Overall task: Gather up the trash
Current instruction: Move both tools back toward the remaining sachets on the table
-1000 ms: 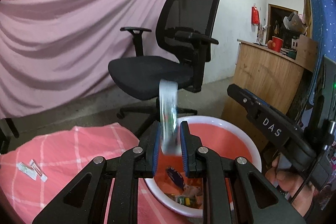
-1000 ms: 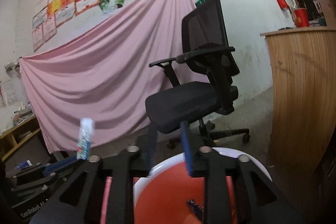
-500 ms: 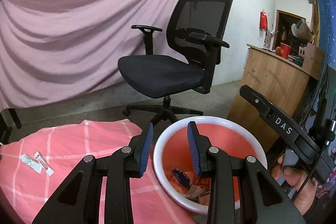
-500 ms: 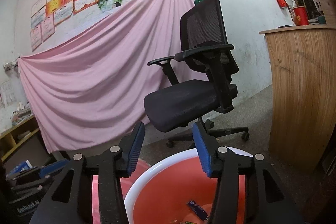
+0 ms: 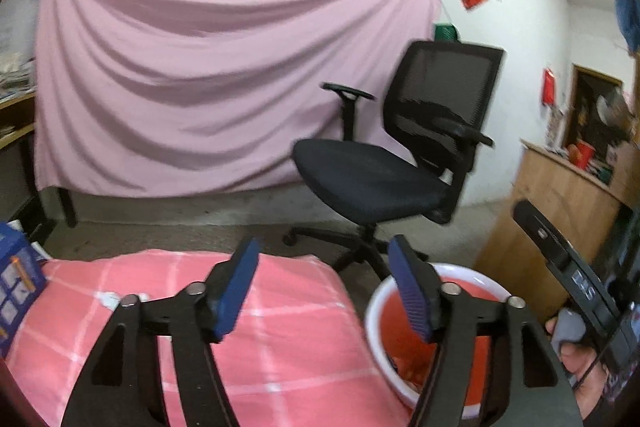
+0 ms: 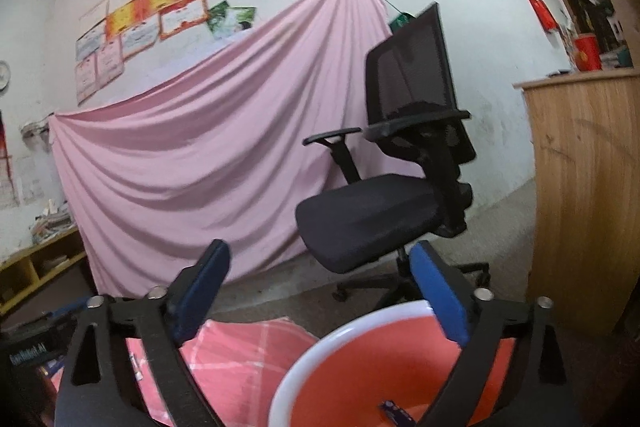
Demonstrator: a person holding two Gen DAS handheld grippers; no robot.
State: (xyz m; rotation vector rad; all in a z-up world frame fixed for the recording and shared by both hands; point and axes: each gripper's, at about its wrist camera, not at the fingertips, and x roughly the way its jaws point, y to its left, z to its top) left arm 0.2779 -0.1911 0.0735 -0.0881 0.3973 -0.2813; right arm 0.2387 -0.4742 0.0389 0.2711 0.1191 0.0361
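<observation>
My left gripper (image 5: 324, 267) is open and empty above the far edge of the pink checked cloth (image 5: 256, 343). The red basin with a white rim (image 5: 376, 311) stands to its right and holds trash (image 5: 404, 371). A small white wrapper (image 5: 108, 299) lies on the cloth at the left. My right gripper (image 6: 316, 279) is open and empty above the basin (image 6: 304, 363), where a dark blue wrapper (image 6: 394, 409) lies. In the left wrist view the right gripper's body (image 5: 568, 267) shows at the right edge.
A black office chair (image 5: 400, 163) stands on the floor behind the basin. A pink sheet (image 5: 200, 87) hangs on the back wall. A wooden counter (image 6: 584, 187) stands at the right. A blue box (image 5: 16, 287) sits at the cloth's left edge.
My left gripper has opened and let its clear wrapper go, then swung left and opened wider. My right gripper has opened wider above the basin.
</observation>
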